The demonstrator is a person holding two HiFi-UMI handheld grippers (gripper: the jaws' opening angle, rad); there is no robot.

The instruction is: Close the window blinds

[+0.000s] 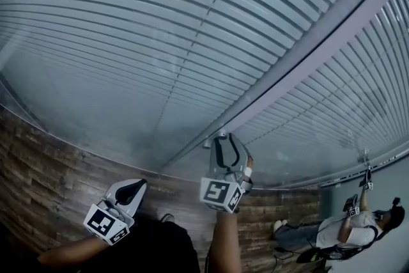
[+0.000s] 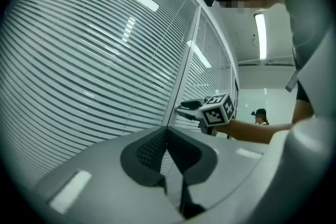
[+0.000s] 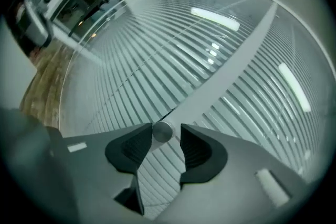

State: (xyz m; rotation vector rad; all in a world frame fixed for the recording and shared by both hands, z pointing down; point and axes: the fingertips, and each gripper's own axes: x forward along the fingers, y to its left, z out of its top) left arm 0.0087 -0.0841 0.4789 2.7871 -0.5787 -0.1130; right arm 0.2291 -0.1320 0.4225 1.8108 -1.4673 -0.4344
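1. Our right gripper (image 3: 166,134) stands at the window's grey frame post (image 3: 231,73), jaws parted around a small silver knob (image 3: 161,131), with one pad clear of it.
2. Our left gripper (image 2: 168,139) sits back from the window, jaws together and empty.
3. The slatted blinds (image 1: 160,41) hang behind glass on both sides of the post.

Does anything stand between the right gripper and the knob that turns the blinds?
Nothing visible does. The knob sticks out of the frame between the two sets of blinds, and it sits right between the open jaws of the right gripper.
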